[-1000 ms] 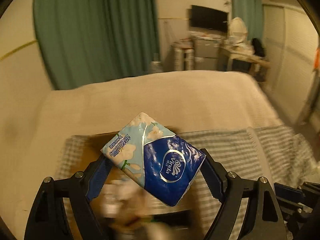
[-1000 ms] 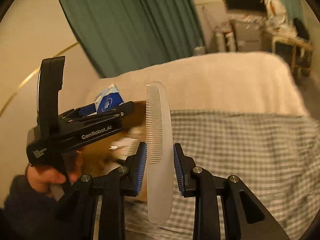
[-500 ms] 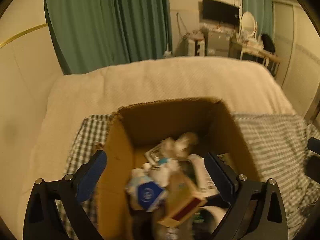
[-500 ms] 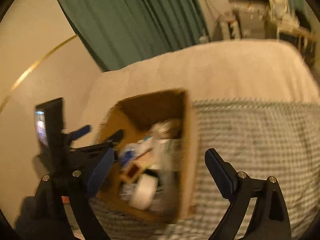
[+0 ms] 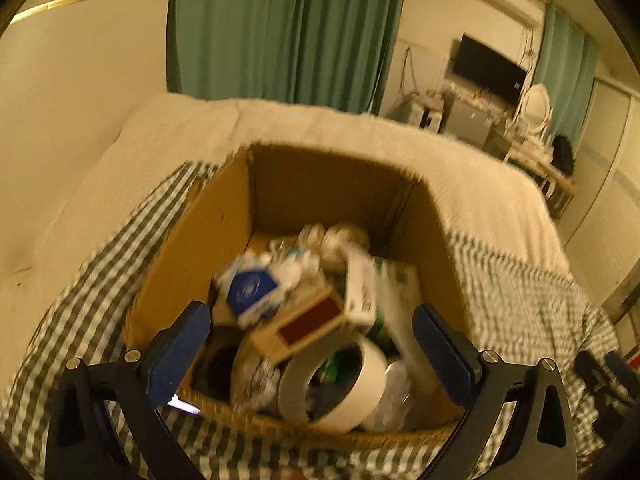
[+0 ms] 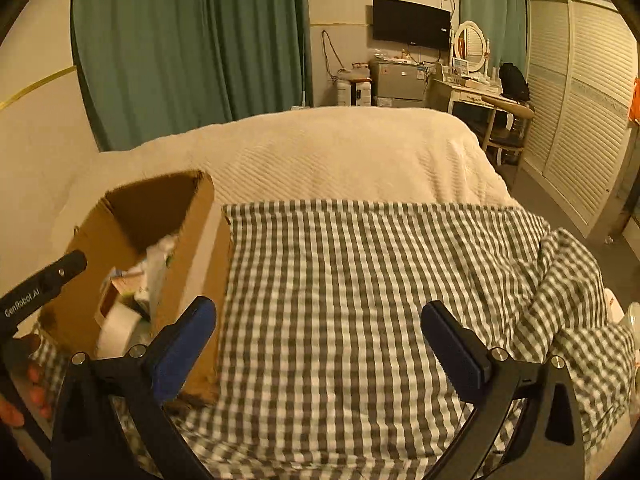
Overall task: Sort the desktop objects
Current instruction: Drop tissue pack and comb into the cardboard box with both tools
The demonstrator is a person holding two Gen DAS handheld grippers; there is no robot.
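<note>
Tissue pack (image 5: 251, 293) now inside cardboard box (image 5: 224, 240)

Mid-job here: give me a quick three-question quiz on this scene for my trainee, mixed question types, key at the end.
1. True or false: the left gripper holds the blue-and-white tissue pack.
2. Where does the white roll of tape lie?
A. on the grey-and-white checked cloth
B. inside the brown cardboard box
C. between the right gripper's jaws
3. Fill in: in the right wrist view, the box stands to the ___ of the gripper.

Key: 1 false, its jaws stand open with the pack lying in the box; 2 B; 3 left.
</note>
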